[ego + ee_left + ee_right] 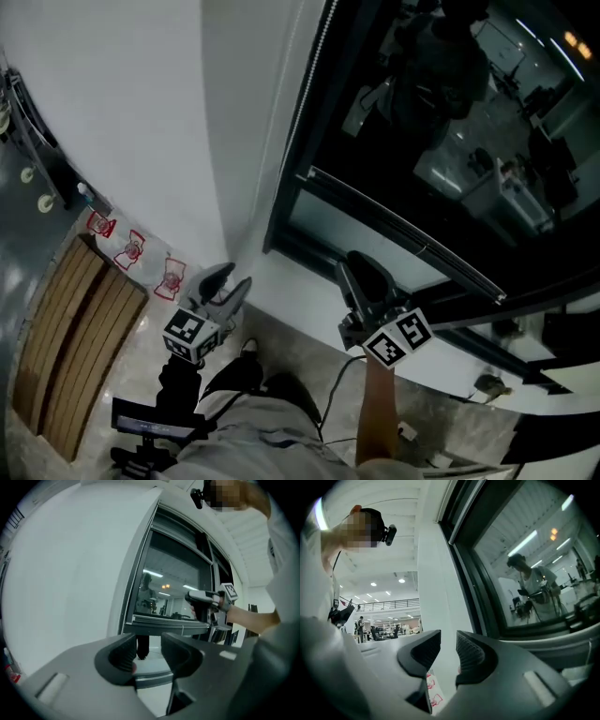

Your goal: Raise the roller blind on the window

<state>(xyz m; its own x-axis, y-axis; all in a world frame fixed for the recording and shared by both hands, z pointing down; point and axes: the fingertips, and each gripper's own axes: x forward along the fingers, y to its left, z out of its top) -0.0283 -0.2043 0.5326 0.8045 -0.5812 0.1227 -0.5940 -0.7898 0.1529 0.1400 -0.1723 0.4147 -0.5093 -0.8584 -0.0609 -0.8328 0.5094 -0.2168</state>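
The left hand-held gripper (149,651) has its black jaws spread wide with nothing between them. The right hand-held gripper (447,653) is also parted, by a narrower gap, and grips nothing.

The roller blind (180,532) shows in the left gripper view only as a pale grey band across the top of the window opening. The dark glass pane (469,122) below it is uncovered. The blind's white bead chain (309,80) runs down the left edge of the black window frame (292,187). In the head view both grippers sit lower than the chain and apart from it.

The left one is beside the plain white wall (141,112), near the frame's bottom corner. The right one is in front of the lower frame rail, over the white window sill (450,370). Each carries a cube with square black-and-white markers, the left cube (187,333) and the right cube (398,337). A bare forearm (375,412) leads down from the right one.

The glass reflects ceiling lights and a standing person. At the foot of the wall are white labels with red print (131,248), and beside them lies a brown slatted wooden panel (75,319).
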